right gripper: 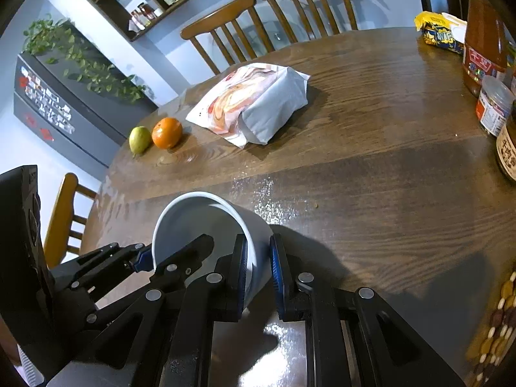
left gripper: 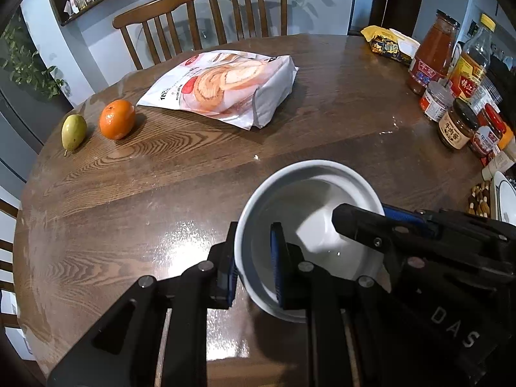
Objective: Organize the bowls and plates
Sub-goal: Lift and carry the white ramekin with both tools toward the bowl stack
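Observation:
A white bowl [left gripper: 309, 213] with a thin grey-blue rim is held between both grippers over the near part of the round wooden table [left gripper: 161, 177]. My left gripper [left gripper: 253, 235] is shut on the bowl's left wall, one blue pad inside and one outside. My right gripper [left gripper: 361, 214] reaches in from the right and grips the opposite rim. In the right wrist view the bowl [right gripper: 206, 222] is tilted, its opening turned up and to the left. The right gripper [right gripper: 258, 242] clamps its right wall and the left gripper [right gripper: 171, 254] its left rim. A white plate [left gripper: 506, 200] peeks in at the right edge.
A pastry bag [left gripper: 225, 84] lies mid-table, with an orange [left gripper: 116, 119] and a green pear [left gripper: 74, 131] to its left. Several jars and bottles [left gripper: 451, 90] crowd the right side, above a beaded mat [left gripper: 480, 200]. Two wooden chairs [left gripper: 200, 22] stand behind the table.

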